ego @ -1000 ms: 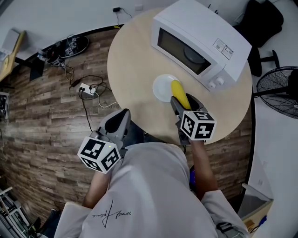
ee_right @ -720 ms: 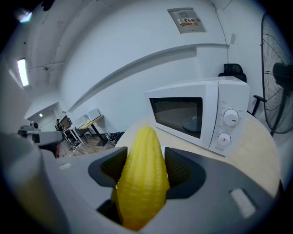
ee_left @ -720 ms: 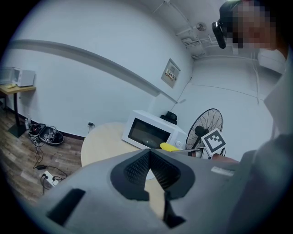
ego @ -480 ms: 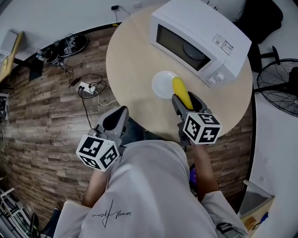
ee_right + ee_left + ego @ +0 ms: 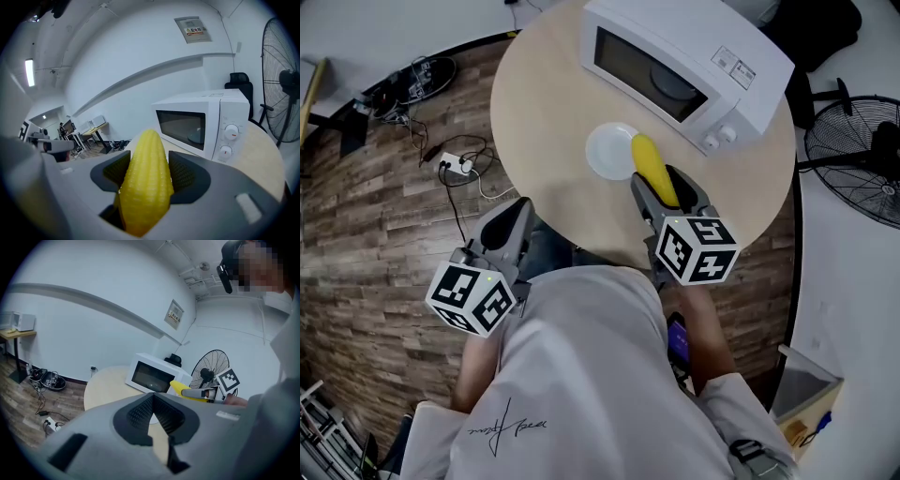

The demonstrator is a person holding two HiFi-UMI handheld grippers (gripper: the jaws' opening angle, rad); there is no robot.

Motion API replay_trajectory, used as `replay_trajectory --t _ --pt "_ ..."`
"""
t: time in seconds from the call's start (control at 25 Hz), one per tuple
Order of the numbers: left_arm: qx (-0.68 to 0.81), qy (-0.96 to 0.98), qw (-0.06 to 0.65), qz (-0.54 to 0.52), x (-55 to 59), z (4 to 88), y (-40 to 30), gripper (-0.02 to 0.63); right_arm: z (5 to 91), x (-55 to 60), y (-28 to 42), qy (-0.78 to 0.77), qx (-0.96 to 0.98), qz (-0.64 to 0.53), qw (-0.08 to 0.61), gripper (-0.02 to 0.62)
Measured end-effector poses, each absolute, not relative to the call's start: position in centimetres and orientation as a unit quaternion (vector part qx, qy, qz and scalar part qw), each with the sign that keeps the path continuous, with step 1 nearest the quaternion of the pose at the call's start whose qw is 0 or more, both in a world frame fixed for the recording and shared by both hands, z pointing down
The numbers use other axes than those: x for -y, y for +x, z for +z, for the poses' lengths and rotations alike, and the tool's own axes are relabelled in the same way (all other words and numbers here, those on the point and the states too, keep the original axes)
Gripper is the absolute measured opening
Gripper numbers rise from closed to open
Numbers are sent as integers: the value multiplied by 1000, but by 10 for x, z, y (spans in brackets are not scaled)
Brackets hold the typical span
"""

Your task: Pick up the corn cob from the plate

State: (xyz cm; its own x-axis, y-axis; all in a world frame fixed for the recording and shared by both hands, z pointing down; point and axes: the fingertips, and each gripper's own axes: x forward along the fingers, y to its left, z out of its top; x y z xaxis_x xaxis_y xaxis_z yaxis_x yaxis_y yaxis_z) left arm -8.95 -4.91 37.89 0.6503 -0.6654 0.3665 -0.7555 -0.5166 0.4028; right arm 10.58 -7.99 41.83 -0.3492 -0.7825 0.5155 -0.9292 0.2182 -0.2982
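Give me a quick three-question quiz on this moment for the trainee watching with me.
1. True or false: the jaws of the right gripper are closed on the corn cob.
2. Which appliance stands on the table just beyond the plate? A. microwave B. kettle C. toaster
3. In a word or two: what is between the jaws of the left gripper?

Key: 1 true. 2 A. 3 nothing; those jaws meet at the tips and are empty.
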Motion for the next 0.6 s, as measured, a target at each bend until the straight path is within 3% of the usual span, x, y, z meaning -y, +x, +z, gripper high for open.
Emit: replay_trajectory --t 0.6 --pt "416 866 268 69 53 373 -87 -9 387 70 116 562 786 240 91 267"
